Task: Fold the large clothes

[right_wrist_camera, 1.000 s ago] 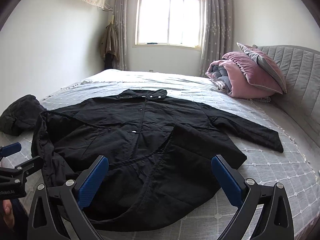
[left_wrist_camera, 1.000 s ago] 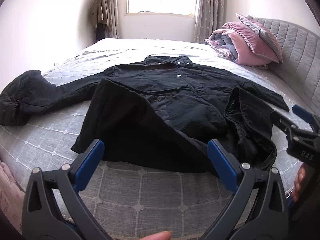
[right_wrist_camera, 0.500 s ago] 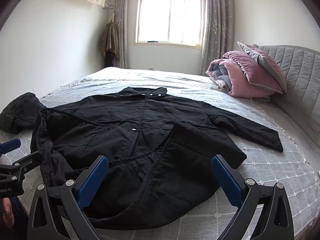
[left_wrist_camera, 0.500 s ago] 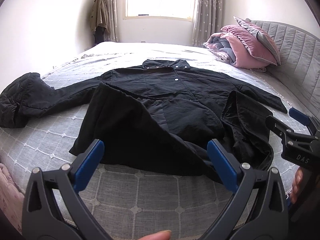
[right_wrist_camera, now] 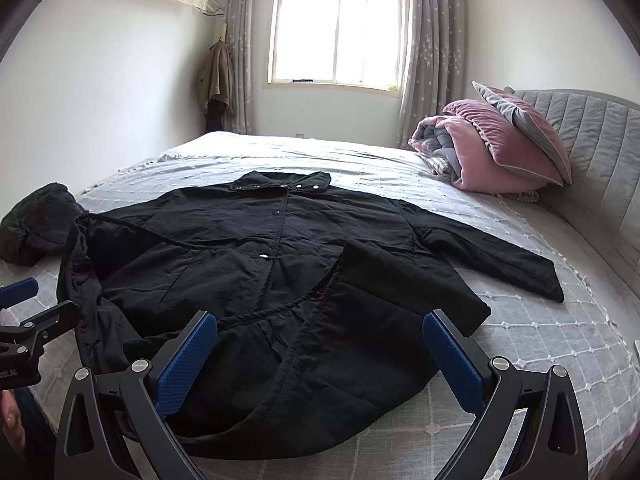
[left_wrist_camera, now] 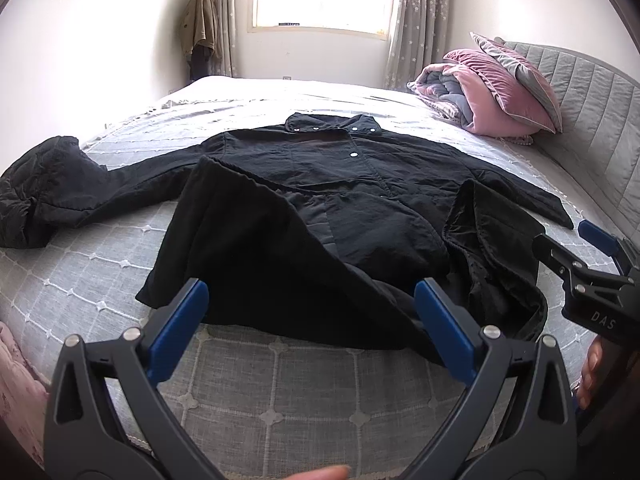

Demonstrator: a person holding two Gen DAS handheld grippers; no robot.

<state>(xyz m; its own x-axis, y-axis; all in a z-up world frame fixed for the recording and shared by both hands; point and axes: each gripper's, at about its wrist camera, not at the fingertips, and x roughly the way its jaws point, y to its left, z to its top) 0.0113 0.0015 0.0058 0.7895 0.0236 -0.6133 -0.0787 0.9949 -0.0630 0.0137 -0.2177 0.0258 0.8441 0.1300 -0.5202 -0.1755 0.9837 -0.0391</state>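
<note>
A large black coat (left_wrist_camera: 320, 208) lies spread on the grey quilted bed (left_wrist_camera: 260, 392), collar toward the window, both sleeves out to the sides. Its lower front flaps are turned over toward the middle. It also shows in the right wrist view (right_wrist_camera: 280, 292). My left gripper (left_wrist_camera: 312, 328) is open and empty, held just in front of the coat's hem on the left side. My right gripper (right_wrist_camera: 320, 360) is open and empty, held over the hem on the right side. Each gripper shows at the edge of the other's view: the right gripper (left_wrist_camera: 580, 256), the left gripper (right_wrist_camera: 24, 304).
A rolled pink quilt and pillows (right_wrist_camera: 496, 148) lie at the bed's right side by the grey padded headboard (right_wrist_camera: 592, 152). A window (right_wrist_camera: 336, 36) with curtains is at the far wall. A jacket (right_wrist_camera: 216, 80) hangs in the left corner.
Both grippers have drawn back and risen slightly from the coat; the view tilts up a little. The coat has not moved. Both grippers stay open.
</note>
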